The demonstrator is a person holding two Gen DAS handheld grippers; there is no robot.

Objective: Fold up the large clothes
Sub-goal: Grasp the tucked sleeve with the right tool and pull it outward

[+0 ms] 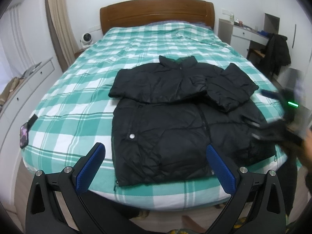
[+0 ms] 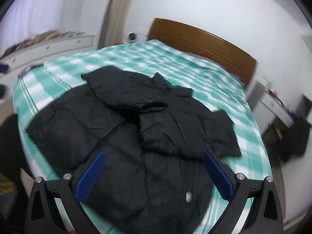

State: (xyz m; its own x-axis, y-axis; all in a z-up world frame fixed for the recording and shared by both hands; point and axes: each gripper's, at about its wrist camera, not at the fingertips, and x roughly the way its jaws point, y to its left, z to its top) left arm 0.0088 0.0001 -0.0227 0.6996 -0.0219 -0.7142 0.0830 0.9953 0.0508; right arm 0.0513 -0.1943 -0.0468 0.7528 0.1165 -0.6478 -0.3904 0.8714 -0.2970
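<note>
A black puffer jacket (image 1: 175,120) lies flat on the green and white checked bed (image 1: 81,89), near its foot. Both sleeves are folded across the chest. My left gripper (image 1: 156,156) is open and empty, above the jacket's hem at the foot of the bed. My right gripper (image 2: 154,163) is open and empty, above the jacket (image 2: 126,146) from the other side. In the left wrist view the right gripper (image 1: 280,117) shows as a blur at the jacket's right edge. The right wrist view is blurred.
A brown headboard (image 1: 156,9) stands at the far end. A phone (image 1: 24,134) lies at the bed's left edge. A white dresser (image 1: 25,89) stands left, a small fan (image 1: 85,39) beside the bed, and a desk with a dark coat on a chair (image 1: 276,52) right.
</note>
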